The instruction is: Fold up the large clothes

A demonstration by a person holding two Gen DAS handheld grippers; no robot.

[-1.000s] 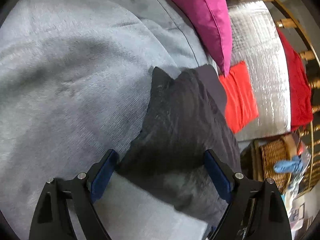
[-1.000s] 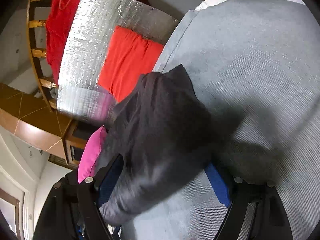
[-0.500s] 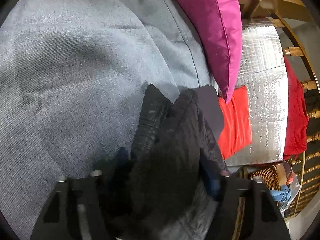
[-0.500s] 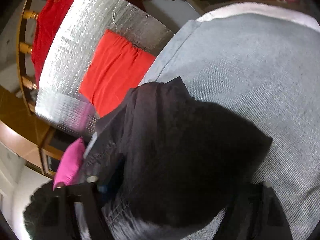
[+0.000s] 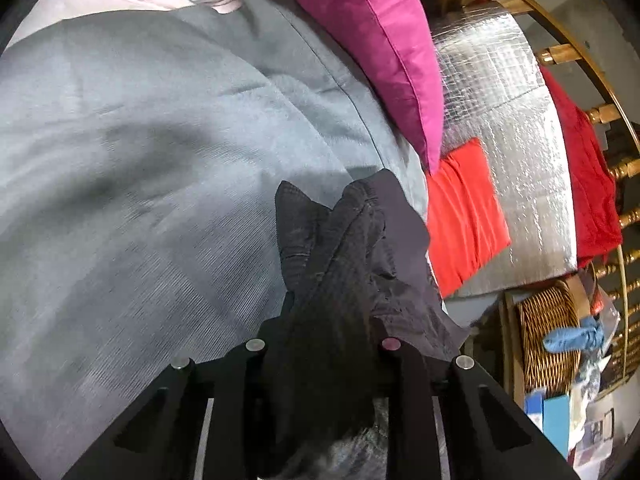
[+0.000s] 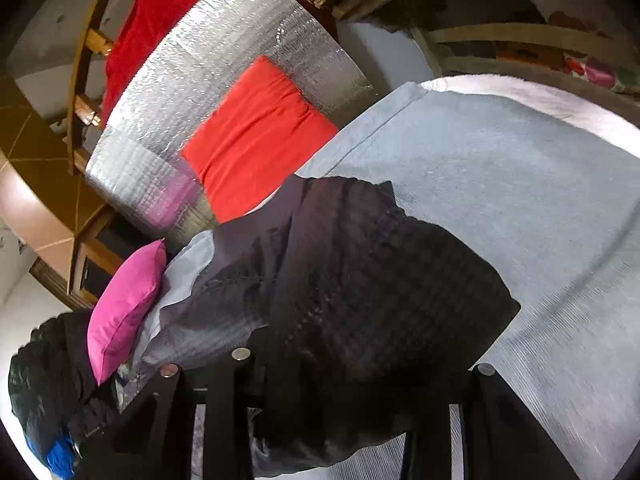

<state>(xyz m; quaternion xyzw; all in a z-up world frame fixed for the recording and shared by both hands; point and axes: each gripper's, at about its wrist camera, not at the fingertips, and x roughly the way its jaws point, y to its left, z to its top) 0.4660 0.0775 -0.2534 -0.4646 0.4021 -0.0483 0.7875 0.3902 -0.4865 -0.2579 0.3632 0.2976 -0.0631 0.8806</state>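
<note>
A dark grey, almost black garment [image 5: 340, 264] lies bunched on the grey bedcover [image 5: 140, 160]. My left gripper [image 5: 324, 344] is shut on one bunched end of it; the cloth fills the space between the jaws and hides the pads. In the right wrist view the same garment [image 6: 352, 264] spreads over my right gripper [image 6: 360, 360]. Its jaws have drawn in on the cloth, which covers the pads.
A magenta pillow [image 5: 376, 52] leans at the bed's far edge. Beyond it lie a silver foil mat [image 5: 508, 132], a folded red-orange cloth [image 5: 464, 216] and a red garment [image 5: 588, 184]. A wicker basket [image 5: 548, 336] stands at the right. A dark jacket [image 6: 44, 380] lies at the left.
Both grippers were open around the dark garment a second ago. They have since closed on it, and the cloth is now gathered and lifted between them.
</note>
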